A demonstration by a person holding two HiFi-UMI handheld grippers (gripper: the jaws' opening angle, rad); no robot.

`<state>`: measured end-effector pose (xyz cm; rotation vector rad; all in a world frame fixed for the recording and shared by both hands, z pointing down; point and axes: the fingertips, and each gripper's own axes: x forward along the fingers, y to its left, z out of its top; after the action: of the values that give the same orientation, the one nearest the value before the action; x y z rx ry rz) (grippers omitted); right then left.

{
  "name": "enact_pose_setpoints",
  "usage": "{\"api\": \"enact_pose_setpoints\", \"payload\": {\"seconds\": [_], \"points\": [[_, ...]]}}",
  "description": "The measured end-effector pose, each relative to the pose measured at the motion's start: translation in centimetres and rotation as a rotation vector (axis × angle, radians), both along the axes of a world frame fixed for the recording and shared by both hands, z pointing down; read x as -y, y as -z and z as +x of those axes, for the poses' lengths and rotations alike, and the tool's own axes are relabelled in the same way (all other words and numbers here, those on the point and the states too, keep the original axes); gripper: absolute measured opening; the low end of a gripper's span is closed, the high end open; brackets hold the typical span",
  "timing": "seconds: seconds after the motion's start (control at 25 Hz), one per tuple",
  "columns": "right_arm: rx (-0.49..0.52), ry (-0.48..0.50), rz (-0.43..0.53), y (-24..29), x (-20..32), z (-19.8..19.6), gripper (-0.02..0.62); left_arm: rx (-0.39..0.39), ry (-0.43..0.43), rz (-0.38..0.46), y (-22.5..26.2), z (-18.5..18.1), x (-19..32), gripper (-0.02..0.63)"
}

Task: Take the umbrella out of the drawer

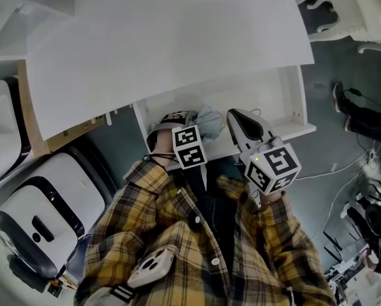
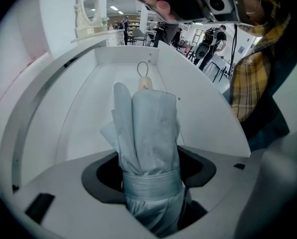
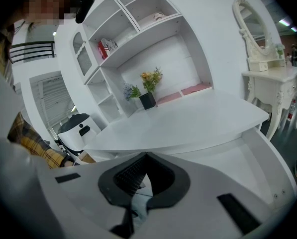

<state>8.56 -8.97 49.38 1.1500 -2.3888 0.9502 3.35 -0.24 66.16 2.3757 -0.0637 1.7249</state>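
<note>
Pale-blue folded umbrella (image 2: 148,133), strap-wrapped, sits clamped in left gripper (image 2: 149,176) over drawer (image 2: 88,108); right gripper (image 3: 146,156) closed.

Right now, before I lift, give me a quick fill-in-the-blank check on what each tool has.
The left tool is clamped on the folded ____.
Its far end points into the open white ____.
The right tool, jaws together, holds ____.
Missing words: umbrella; drawer; nothing.
</note>
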Motion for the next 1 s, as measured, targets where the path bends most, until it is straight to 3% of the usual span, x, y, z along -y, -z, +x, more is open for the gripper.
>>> {"api": "enact_pose_setpoints", "payload": {"seconds": [0.68,1.0], "points": [[0.03,0.036,0.1,5.2,0.4,-0.8,0.017,-0.07,0.156,0.109,7.2,0.1,3.0,0.313],[0.064,0.06,0.154,8.4,0.6,-1.0,0.017,-0.132,0.295,0.179,11.6,-0.2,5.0,0.313]]}}
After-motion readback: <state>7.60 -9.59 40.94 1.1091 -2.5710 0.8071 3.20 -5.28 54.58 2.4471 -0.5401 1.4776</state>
